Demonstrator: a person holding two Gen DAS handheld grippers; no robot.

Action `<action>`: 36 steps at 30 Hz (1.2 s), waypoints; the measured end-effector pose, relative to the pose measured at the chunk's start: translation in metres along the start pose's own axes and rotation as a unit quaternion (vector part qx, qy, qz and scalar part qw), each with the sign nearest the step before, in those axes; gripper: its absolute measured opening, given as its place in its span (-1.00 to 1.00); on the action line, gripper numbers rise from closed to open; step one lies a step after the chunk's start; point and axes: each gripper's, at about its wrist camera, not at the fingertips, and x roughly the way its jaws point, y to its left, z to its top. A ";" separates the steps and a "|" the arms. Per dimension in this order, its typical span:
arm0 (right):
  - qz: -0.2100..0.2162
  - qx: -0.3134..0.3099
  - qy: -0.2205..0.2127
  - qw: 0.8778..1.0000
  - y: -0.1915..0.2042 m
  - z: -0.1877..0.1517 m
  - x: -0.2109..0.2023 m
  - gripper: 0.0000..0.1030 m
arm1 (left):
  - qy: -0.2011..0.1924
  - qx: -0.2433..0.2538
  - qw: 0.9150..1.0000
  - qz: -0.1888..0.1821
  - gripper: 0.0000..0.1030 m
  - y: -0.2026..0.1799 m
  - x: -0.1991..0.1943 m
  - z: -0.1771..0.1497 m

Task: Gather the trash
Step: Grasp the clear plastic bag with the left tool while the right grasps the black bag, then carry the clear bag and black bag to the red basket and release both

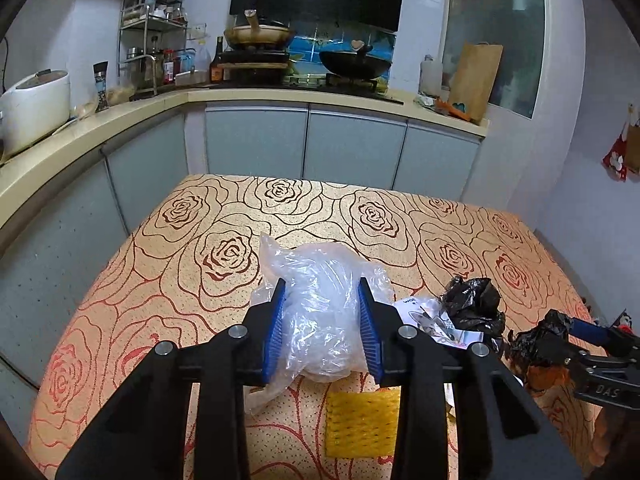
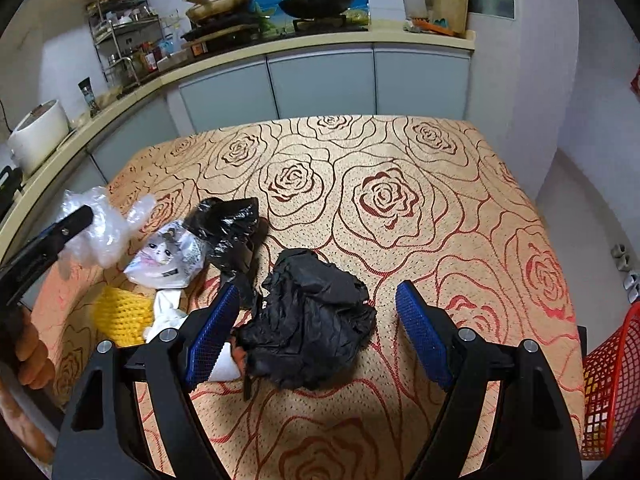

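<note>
Two tongs are at work over our rose tablecloth. Our left tongs are clamped on a crumpled clear bag, and the bag looks lifted a little off the cloth. Our right tongs stand wide apart, with a black bag lying on the cloth right between the blue pads, closer to the left pad. We think the next move is just to squeeze, since this bag is already in the gap. More trash sits to the left: another black bag, a cat wrapper and a yellow net. A red basket waits just past the right edge of the table, nearer our right hand, and the cloth that way is bare.
</note>
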 end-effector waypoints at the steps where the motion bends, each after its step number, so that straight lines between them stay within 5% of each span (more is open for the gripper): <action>1: -0.001 -0.002 0.002 1.000 0.000 0.000 0.002 0.51 | 0.000 -0.002 1.000 0.001 -0.38 0.001 0.000 0.000; 3: -0.003 -0.007 0.006 1.000 0.001 -0.002 0.006 0.48 | -0.001 -0.004 1.000 0.001 -0.38 0.002 0.000 0.001; 6: 0.006 -0.011 0.027 1.000 0.001 -0.007 0.015 0.12 | -0.001 -0.003 1.000 0.003 -0.38 0.002 0.000 0.001; 10: 0.013 -0.006 0.029 0.999 -0.002 -0.010 0.014 -0.09 | -0.003 0.000 1.000 0.015 -0.38 0.001 0.001 0.000; 21: 0.003 -0.012 -0.028 1.000 -0.008 -0.008 -0.039 -0.14 | -0.023 -0.003 1.000 0.021 -0.38 -0.002 -0.013 0.004; 36: -0.015 -0.008 -0.123 0.992 -0.022 -0.005 -0.126 -0.14 | -0.069 0.016 0.997 0.004 -0.38 -0.039 -0.082 0.012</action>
